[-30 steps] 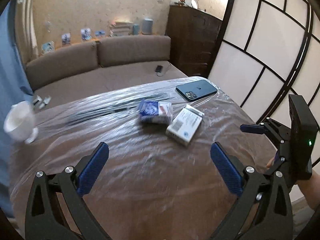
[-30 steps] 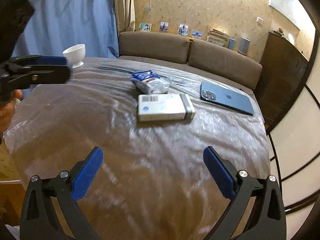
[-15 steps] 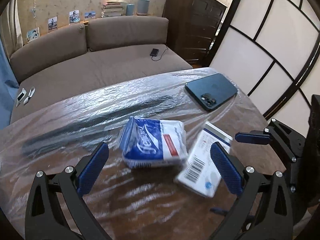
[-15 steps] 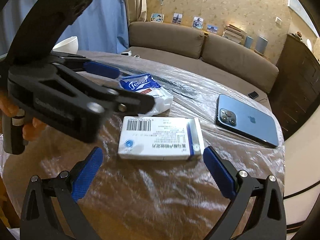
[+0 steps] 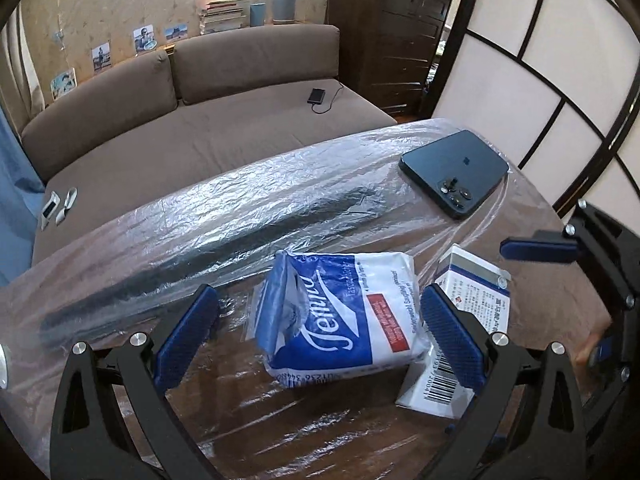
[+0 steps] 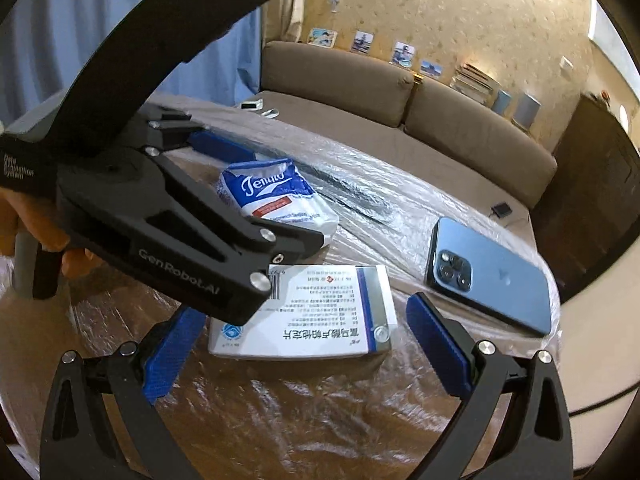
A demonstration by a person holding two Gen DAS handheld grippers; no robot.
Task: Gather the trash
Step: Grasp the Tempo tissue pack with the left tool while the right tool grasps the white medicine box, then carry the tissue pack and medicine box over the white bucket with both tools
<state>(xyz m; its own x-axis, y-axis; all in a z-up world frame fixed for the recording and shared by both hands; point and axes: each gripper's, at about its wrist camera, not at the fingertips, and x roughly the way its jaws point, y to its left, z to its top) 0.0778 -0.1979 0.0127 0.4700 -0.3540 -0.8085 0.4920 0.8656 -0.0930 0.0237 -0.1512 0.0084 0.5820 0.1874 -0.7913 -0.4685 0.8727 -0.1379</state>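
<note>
Crinkly clear film over brown table point(image 5: 304, 432), sofa point(image 5: 208, 128) behind. Left gripper point(image 5: 316, 332) spread wide, torn soft blue-white "Tempo" tissue pack point(image 5: 344, 316) between its pads. Right gripper point(image 6: 296, 344) open too, flat white medicine box point(image 6: 320, 316) with barcode and Chinese print between fingers. "GenRobot.AI" printed on left gripper. Glossy blue phone point(image 6: 492, 276) beyond right finger.

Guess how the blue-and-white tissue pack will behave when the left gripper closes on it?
The tissue pack is soft film with a torn-open end, so it will likely squash and bulge rather than resist the open left gripper. It looks light. It lies on crinkled plastic sheeting, so it may slide or drag the sheet if pushed.
</note>
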